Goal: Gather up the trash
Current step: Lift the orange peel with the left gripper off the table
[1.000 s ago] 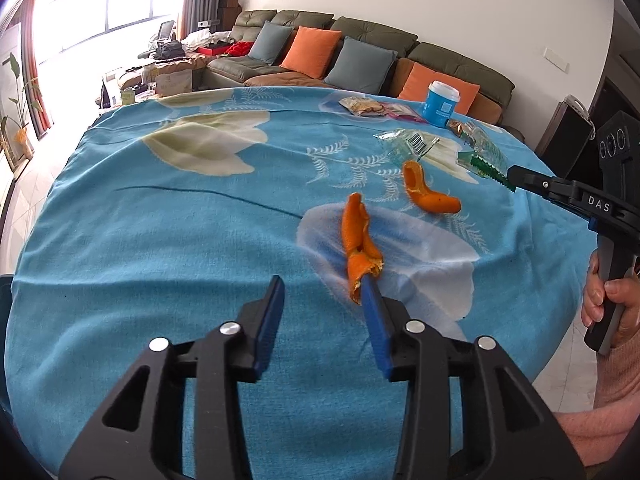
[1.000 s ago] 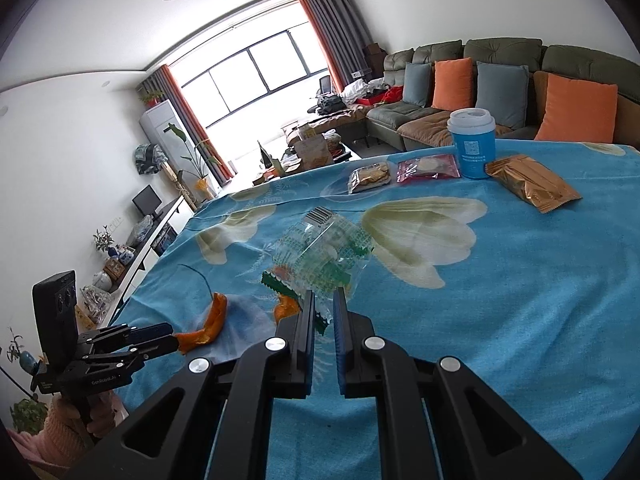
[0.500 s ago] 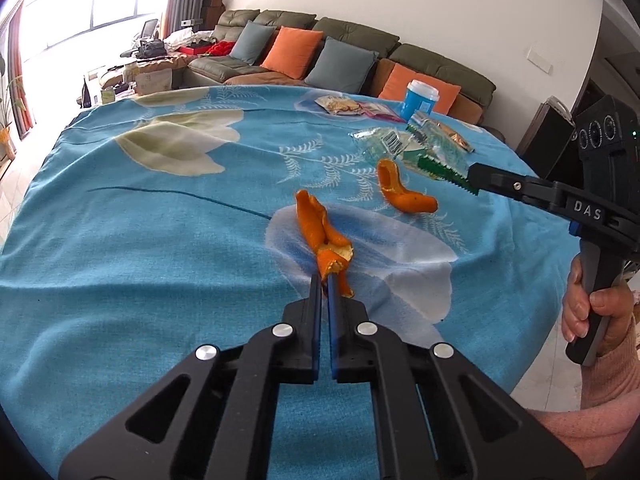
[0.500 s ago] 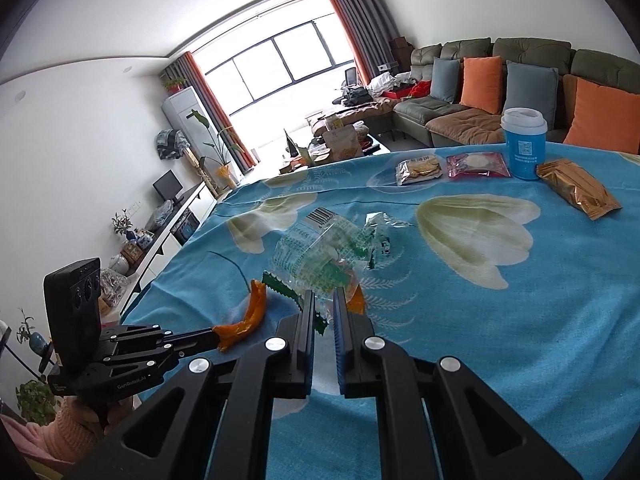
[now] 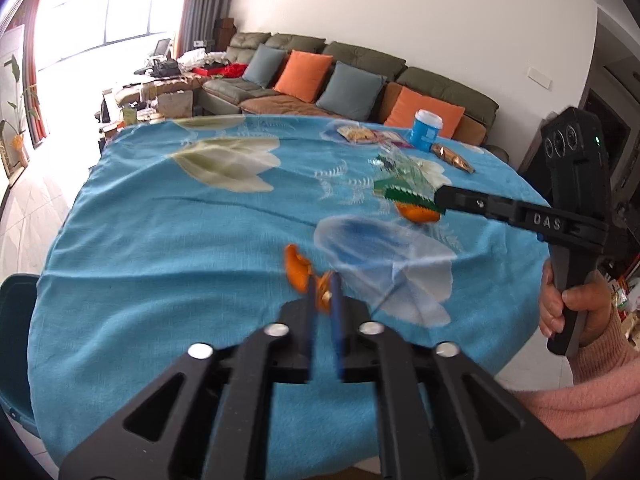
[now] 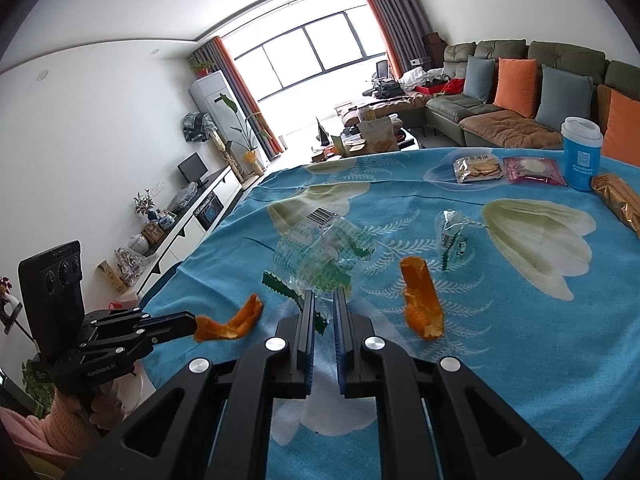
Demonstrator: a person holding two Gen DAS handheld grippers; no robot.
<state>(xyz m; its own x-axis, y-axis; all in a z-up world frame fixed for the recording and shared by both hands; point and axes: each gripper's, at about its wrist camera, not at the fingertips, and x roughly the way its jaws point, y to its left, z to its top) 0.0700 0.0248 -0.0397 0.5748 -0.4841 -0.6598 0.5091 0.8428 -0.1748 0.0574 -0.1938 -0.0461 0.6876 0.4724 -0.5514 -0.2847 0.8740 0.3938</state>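
The left gripper [image 5: 323, 292] pinches one end of an orange peel [image 6: 230, 322]. A second ago that peel lay flat on the blue tablecloth [image 5: 168, 264]; now it hangs up off the cloth. The jaws shut tight and have just opened a little, with the peel between them. The right gripper [image 6: 323, 312] is clamped on a clear green wrapper [image 6: 320, 252], as before. A second peel [image 6: 422, 300] lies on the cloth beside it.

A home living room. Behind the counter [image 6: 500, 320] with its blue flowered cloth stands a green sofa [image 6: 520, 92] with orange cushions. Left of the sofa are a curtained window [image 6: 320, 52] and a TV cabinet [image 6: 192, 216].
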